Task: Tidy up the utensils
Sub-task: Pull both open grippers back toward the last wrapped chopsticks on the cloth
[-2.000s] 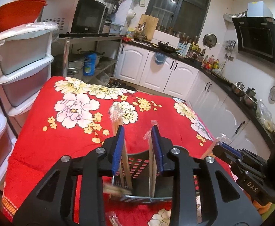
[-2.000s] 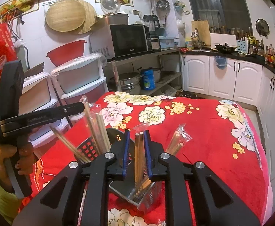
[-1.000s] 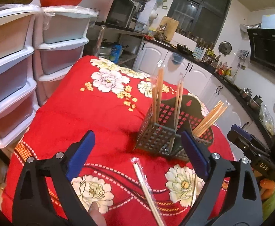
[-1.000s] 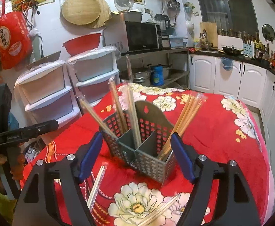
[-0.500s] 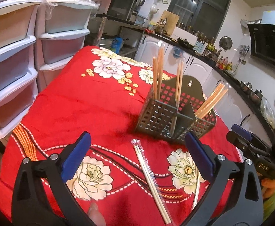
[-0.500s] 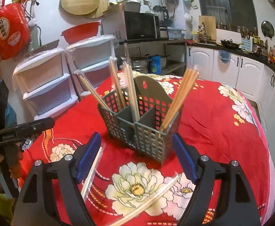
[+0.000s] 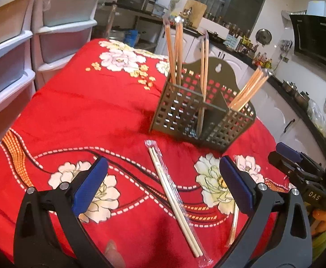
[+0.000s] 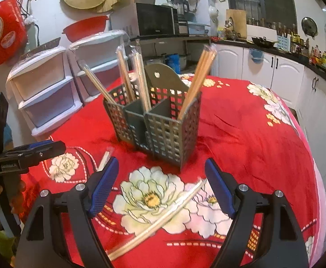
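Kitchen; table under a red floral cloth (image 7: 78,111), white cabinets and stacked plastic drawers (image 8: 44,89) behind.

Left gripper (image 7: 163,185): jaws spread wide, having just been opening, nothing between them. Directly ahead of it and between its jaws lies one wrapped chopstick pair (image 7: 174,198) flat on the cloth, long axis running away from the gripper and slightly leftward, roughly along the pointing line. A wrist roll or a crosswise approach looks needed to pinch it.

Right gripper (image 8: 161,185): jaws apart, empty. A second wrapped pair (image 8: 160,221) lies just below and between its jaws, long axis diagonal, far end toward the right jaw. Each hand is nearest its own pair.

Further ahead of both: the grey perforated utensil caddy (image 8: 163,122), upright, with divided compartments.

Count: loose pairs on cloth, 2. Pairs standing in the caddy, about 4 (right view); exact compartments cannot be told for all. Caddy, 1.
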Tool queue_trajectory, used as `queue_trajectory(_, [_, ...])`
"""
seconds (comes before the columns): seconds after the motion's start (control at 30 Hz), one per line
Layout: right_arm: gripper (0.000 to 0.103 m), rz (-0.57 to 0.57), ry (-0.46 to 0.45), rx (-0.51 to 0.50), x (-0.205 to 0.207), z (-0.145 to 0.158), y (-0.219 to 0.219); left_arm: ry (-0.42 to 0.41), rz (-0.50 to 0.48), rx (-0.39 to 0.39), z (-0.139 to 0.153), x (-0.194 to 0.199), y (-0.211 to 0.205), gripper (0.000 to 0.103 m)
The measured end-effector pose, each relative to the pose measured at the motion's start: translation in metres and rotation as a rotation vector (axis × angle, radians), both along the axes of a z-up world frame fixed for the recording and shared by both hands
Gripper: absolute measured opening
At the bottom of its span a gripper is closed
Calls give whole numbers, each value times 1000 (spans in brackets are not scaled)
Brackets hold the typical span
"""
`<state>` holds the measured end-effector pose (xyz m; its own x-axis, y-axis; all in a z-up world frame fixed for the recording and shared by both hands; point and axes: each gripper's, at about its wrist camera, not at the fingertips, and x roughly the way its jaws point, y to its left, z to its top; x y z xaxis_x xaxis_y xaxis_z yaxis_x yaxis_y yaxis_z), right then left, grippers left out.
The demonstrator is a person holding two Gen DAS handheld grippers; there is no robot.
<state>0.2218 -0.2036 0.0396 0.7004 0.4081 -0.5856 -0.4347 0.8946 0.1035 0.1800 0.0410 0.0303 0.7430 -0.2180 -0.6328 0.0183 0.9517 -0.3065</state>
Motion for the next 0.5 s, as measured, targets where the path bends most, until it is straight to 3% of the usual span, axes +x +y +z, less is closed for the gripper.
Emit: queue_trajectory(0.5, [76,-58,76,-12,-1,-29,-25,99,-64,9,-37,15,-21,91])
